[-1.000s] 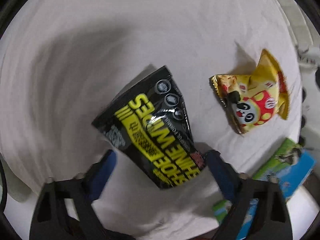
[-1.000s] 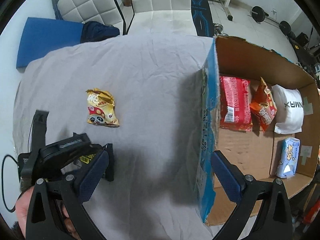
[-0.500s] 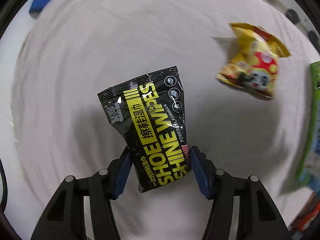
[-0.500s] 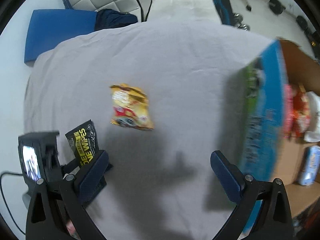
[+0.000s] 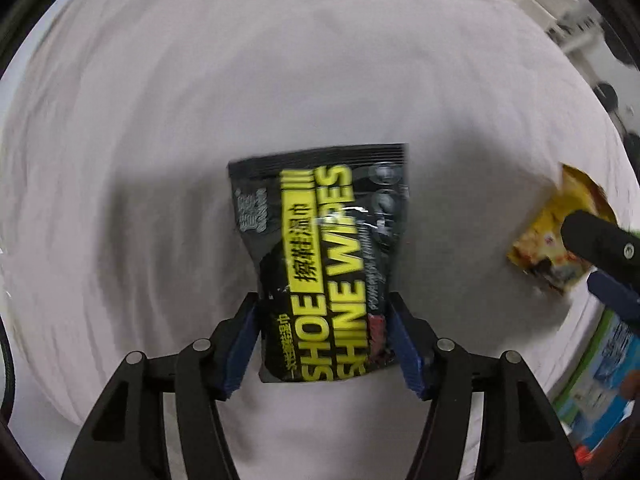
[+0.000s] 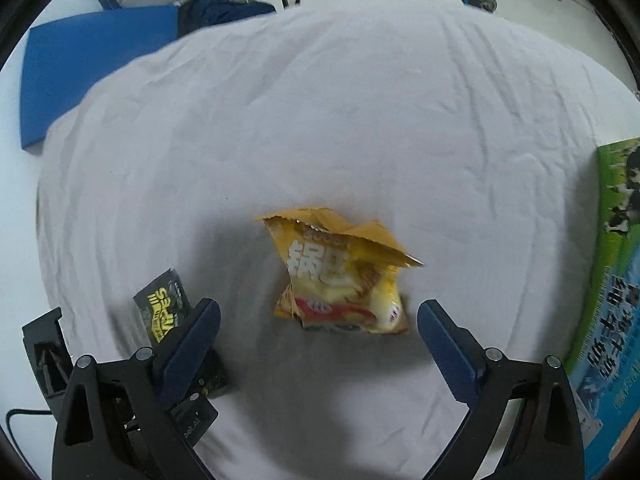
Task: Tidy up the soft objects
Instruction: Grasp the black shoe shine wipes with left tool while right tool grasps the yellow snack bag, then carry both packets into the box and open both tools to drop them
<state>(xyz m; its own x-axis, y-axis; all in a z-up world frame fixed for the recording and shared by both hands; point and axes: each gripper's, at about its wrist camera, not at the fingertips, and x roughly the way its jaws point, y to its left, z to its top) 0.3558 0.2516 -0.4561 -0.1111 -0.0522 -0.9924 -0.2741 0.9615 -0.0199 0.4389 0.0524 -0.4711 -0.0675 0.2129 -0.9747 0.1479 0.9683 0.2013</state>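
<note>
the left tool (image 5: 322,344) has its blue pads pressed against both sides of the black shoe wipes pack (image 5: 324,264), pinching its lower end over the white-sheeted desk (image 5: 200,120). the right tool (image 6: 318,336) is spread wide, with the yellow snack bag (image 6: 340,276) lying on the sheet just ahead of its gap. both look to be at the pick-up step. next, i'd guess, the pack goes to the printed box (image 6: 612,280) at the right, while the right tool drops and squeezes gently around the crinkly bag.
</note>
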